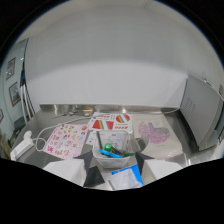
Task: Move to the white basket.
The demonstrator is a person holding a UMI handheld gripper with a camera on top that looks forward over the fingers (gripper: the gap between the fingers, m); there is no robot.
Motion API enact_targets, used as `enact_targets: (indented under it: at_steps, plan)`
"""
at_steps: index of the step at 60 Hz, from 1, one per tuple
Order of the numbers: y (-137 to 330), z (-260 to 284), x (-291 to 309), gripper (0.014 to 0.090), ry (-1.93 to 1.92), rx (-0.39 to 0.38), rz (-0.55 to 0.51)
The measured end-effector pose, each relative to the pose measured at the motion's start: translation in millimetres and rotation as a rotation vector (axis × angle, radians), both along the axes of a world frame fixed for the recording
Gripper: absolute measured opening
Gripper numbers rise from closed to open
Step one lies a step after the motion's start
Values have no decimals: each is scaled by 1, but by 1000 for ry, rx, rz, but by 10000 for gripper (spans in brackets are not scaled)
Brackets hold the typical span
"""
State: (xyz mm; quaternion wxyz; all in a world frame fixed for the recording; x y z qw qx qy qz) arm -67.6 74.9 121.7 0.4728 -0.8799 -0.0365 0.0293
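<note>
Your gripper has its fingers spread wide, flanking the white basket on the bench. It's probably light, stiff plastic; take its rim.

A plain pale wall fills the far side of the room, evenly lit. Below it runs a grey metal tabltop, or rather tabletop (shiny along its back edge). Framed pictures hang on the left wall. A grey cabinet, perhaps drawers, stands at the right.
</note>
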Motion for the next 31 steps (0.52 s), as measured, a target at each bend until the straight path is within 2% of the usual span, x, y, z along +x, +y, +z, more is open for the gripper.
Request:
enact_targets:
  at_steps: [31]
  plan:
    - [2, 2, -1, 835, -4, 6, -1]
